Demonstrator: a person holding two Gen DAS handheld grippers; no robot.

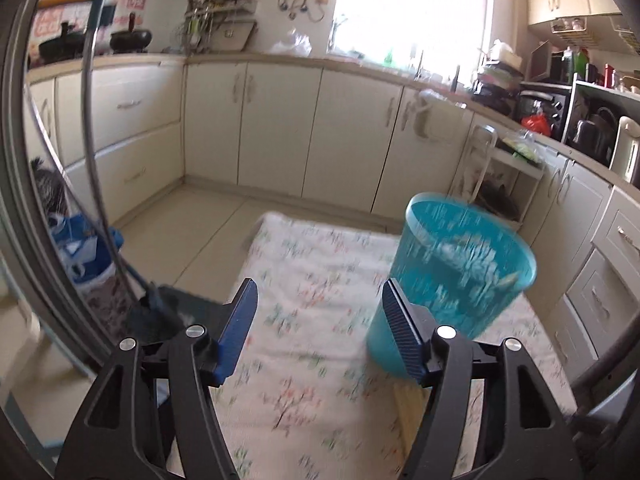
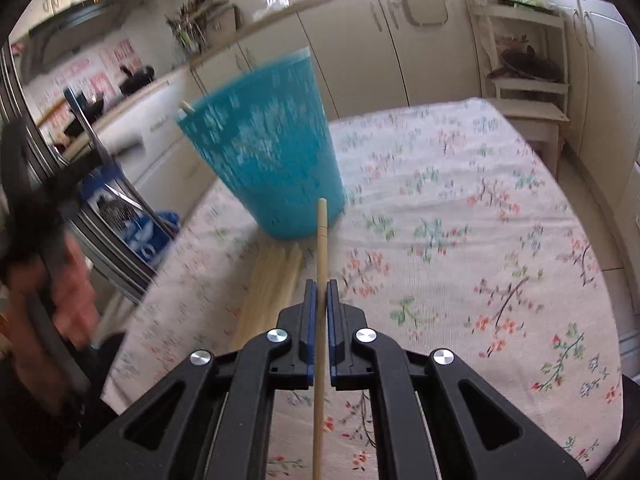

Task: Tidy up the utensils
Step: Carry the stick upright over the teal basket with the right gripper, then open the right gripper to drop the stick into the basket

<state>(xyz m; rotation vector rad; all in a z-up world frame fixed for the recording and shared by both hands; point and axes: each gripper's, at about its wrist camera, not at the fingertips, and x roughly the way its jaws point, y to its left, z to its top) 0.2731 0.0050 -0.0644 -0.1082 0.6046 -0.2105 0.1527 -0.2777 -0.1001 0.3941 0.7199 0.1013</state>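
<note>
A teal perforated holder (image 1: 460, 272) (image 2: 264, 160) stands on the table with its floral cloth (image 1: 312, 360) (image 2: 460, 240). A wooden tip pokes over the holder's rim (image 2: 186, 107). My left gripper (image 1: 320, 312) is open above the cloth, nothing between its fingers; the holder is just beyond its right finger (image 1: 404, 332). My right gripper (image 2: 321, 292) is shut on a single wooden chopstick (image 2: 321, 240) that points at the holder's base. Several more wooden chopsticks (image 2: 272, 284) lie on the cloth left of it; a part of them (image 1: 412, 412) shows under the left gripper's right finger.
Cream kitchen cabinets (image 1: 280, 128) line the far wall, with a white shelf rack (image 2: 528, 72) at the table's far end. A blue bucket with mop handles (image 1: 92, 252) stands on the floor at left. A person's hand (image 2: 68, 292) shows blurred at the left edge.
</note>
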